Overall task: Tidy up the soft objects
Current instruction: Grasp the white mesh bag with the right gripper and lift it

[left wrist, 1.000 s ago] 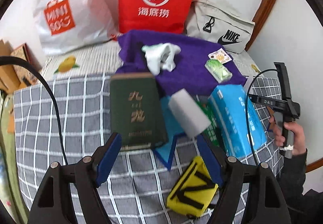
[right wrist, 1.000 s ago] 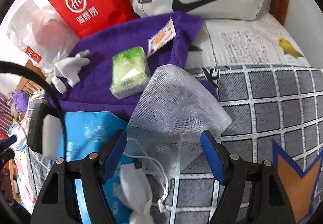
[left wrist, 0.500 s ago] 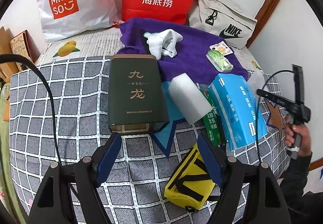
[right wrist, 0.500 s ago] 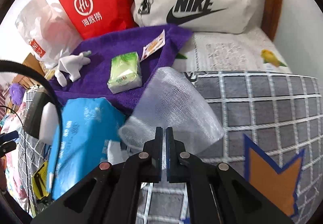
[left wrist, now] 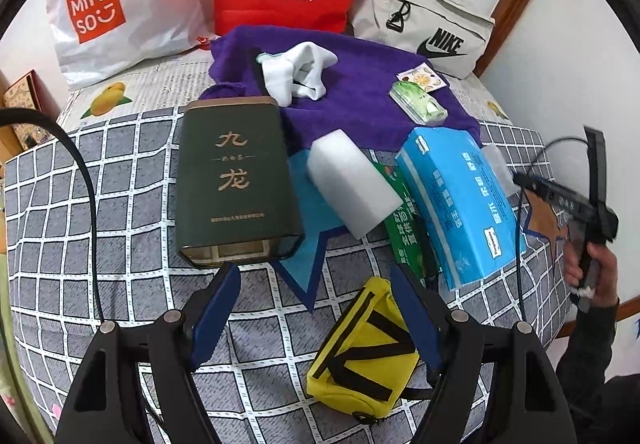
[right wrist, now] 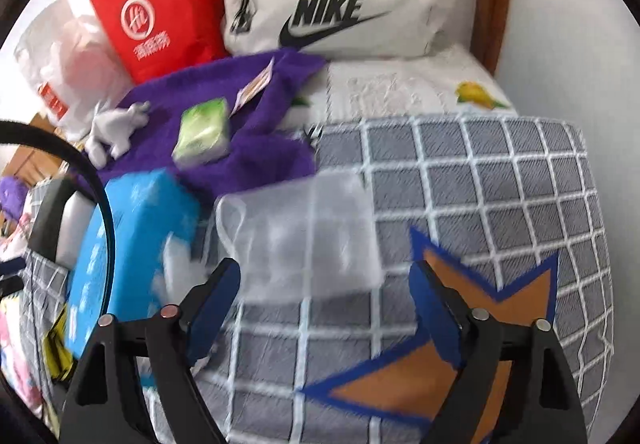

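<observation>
While the right gripper (right wrist: 324, 304) hangs over the checked cover (right wrist: 500, 172), its jaws are opening, spread wide with nothing pinched; the mesh pouch (right wrist: 304, 236) lies flat on the cover just ahead of the tips, free of both pads. It sits just beside the blue tissue pack (right wrist: 132, 244), below the purple towel (right wrist: 224, 160).

Handling guess: the pouch looks near weightless, limp, see-through netting. It will fold and drape rather than hold shape, and could snag on a pad edge. A flat pinch on the near hem or a bunched corner looks best; a wide straddle would likely just push it around. The frame is motion-blurred, so I can't tell where its drawstring is.

Left gripper (left wrist: 316, 304): fingers spread, empty, hovering between the dark green tin (left wrist: 236, 180) and the yellow pouch (left wrist: 360, 348). The yellow pouch looks padded, firmer, easy to grab across its body.
</observation>
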Demonstrator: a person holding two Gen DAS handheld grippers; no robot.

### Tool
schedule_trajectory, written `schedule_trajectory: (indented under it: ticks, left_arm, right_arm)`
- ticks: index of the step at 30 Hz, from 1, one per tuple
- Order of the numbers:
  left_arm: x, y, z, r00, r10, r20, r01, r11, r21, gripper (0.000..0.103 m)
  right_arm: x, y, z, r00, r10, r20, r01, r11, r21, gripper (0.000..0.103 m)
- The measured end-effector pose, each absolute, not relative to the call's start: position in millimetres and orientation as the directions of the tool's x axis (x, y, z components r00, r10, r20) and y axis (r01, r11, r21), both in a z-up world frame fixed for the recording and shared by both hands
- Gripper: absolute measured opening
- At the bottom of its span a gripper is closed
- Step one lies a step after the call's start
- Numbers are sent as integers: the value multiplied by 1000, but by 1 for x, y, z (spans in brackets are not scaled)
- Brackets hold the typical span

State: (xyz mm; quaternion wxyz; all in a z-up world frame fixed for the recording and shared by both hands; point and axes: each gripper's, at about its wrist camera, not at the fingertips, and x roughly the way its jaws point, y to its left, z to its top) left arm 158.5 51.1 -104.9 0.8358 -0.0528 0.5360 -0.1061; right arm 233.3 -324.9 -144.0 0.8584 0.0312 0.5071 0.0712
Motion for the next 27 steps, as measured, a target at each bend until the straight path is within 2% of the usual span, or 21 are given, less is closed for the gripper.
schedule_trajectory:
  ticks: [3, 7, 9, 12, 16, 17, 19, 21, 22, 23, 24, 27]
  left_arm:
    - [158, 48, -104, 400, -237, -886, 137, 971, -198, 76]
    - [158, 47, -102, 398, -245, -884, 151, 968, -201, 76]
    - [159, 46, -103, 393, -246, -886, 155, 968, -200, 76]
    - [162, 46, -108, 378, -264, -888, 155, 963, -220, 76]
    - [165, 43, -113, 368, -267, -891, 158, 962, -223, 76]
    - [165, 42, -113, 367, -270, -890, 161, 961, -225, 76]
    - [165, 42, -113, 366, -274, -889, 163, 960, -229, 76]
    - [165, 41, -114, 362, -271, -892, 164, 960, -225, 76]
    - [166, 41, -114, 361, -269, -893, 165, 961, -223, 76]
    - [166, 40, -115, 360, -269, -893, 165, 961, -223, 76]
    - [167, 39, -115, 358, -273, -893, 167, 959, -227, 76]
    - [168, 36, -115, 362, -276, -890, 171, 958, -228, 76]
  right_arm:
    - [250, -324, -154, 460, 169, -872, -102, 985, 137, 93]
    - [270, -318, -175, 394, 184, -901, -119, 982, 149, 93]
    - [273, -313, -180, 383, 178, -906, -140, 981, 134, 99]
    - [273, -302, -184, 406, 175, -897, -180, 978, 110, 103]
    - [270, -290, -189, 432, 130, -893, -205, 978, 43, 102]
    - [268, -289, -189, 437, 125, -891, -207, 978, 36, 100]
    - [265, -290, -184, 451, 134, -883, -209, 977, 42, 82]
    - [261, -294, -178, 450, 173, -876, -221, 972, 78, 47]
    - [259, -296, -176, 441, 203, -874, -227, 968, 110, 36]
    - [259, -297, -175, 430, 230, -873, -231, 963, 140, 12]
    - [258, -298, -175, 414, 245, -877, -227, 961, 161, 9]
    - [251, -300, -169, 424, 217, -880, -212, 968, 136, 9]
